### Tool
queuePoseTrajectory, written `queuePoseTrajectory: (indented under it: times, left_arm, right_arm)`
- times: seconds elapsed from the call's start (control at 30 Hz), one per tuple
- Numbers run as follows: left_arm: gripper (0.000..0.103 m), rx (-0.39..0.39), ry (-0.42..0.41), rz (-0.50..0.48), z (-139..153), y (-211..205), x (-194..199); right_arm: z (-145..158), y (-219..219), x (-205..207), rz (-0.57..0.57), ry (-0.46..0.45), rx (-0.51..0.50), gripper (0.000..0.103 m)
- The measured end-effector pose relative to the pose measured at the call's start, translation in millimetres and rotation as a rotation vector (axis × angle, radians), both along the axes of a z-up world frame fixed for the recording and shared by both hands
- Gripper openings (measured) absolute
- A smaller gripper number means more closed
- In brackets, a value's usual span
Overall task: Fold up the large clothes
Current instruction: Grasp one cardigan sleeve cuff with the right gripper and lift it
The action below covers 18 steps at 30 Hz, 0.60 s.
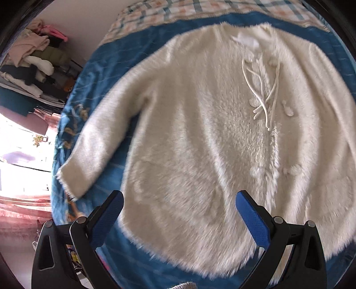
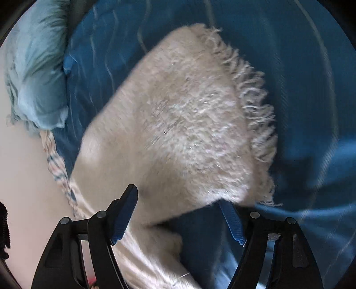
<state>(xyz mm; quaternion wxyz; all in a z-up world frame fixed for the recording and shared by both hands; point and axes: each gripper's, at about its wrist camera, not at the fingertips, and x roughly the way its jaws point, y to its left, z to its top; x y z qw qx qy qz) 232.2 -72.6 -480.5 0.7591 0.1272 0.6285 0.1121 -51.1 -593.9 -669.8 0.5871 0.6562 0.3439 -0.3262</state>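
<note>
Cream-white and shaggy, the fuzzy coat (image 1: 200,137) lies spread flat, front up, on a blue bedspread (image 1: 111,66) covering the bed, its thin white ties (image 1: 264,100) trailing loose down the chest. One sleeve (image 1: 98,142) stretches out toward the bed's left edge, its cuff resting on the blue cloth. A plaid sheet (image 1: 200,9) shows beyond the collar end, and a heap of piled clothes (image 1: 33,55) sits on a shelf off to the left. The left claw (image 1: 179,200) hovers above the coat's hem with its blue-padded fingers spread wide and gripping nothing. In the right wrist view, the right claw (image 2: 179,200) is likewise wide apart, poised over a fringed corner of the same coat (image 2: 178,124); its right finger's tip sits under the raised edge of the fur while the left finger lies against the top side. A crumpled pale-blue fabric (image 2: 35,77) lies near the bed's edge, apart from the coat.
</note>
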Motion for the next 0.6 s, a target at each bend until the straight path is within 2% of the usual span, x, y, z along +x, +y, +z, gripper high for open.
queuePoseTrajectory:
  times: [0.03, 0.1, 0.2, 0.27, 0.3, 0.37, 0.4, 0.43, 0.5, 0.57, 0.6]
  left_arm:
    - [0.103, -0.008, -0.003, -0.001, -10, -3, 6]
    - [0.103, -0.023, -0.015, -0.003, -23, -11, 16]
    - [0.103, -0.051, -0.045, -0.009, -32, -23, 28]
    - [0.103, -0.087, -0.058, -0.014, -33, -32, 34]
    - [0.103, -0.1, -0.06, -0.017, -35, -36, 37]
    - [0.103, -0.119, -0.052, -0.028, -39, -44, 43]
    - [0.103, -0.124, -0.049, -0.036, -41, -48, 46]
    - [0.103, -0.126, -0.048, -0.044, -43, -50, 48]
    - [0.103, -0.116, -0.042, -0.055, -46, -53, 51]
    - [0.103, -0.099, -0.048, -0.058, -49, -51, 54]
    - [0.103, -0.094, -0.049, -0.058, -51, -51, 56]
  right_arm:
    - [6, 1, 7, 0.017, -0.005, -0.056, 0.049]
    - [21, 2, 25, 0.074, 0.002, -0.154, 0.02]
    - [65, -3, 47, 0.056, 0.015, -0.328, 0.016]
    - [78, -17, 59, 0.06, -0.013, -0.372, 0.016]
    - [75, -21, 67, 0.083, 0.007, -0.351, 0.017]
    - [56, -37, 75, 0.081, 0.005, -0.247, 0.031]
    - [32, -42, 76, 0.063, -0.02, -0.139, 0.054]
    - [19, -45, 71, 0.037, -0.045, -0.081, 0.069]
    - [-4, -46, 61, -0.047, -0.108, -0.011, 0.07]
    - [-10, -45, 59, -0.148, -0.148, 0.008, 0.072]
    - [-11, -42, 58, -0.203, -0.156, 0.01, 0.069]
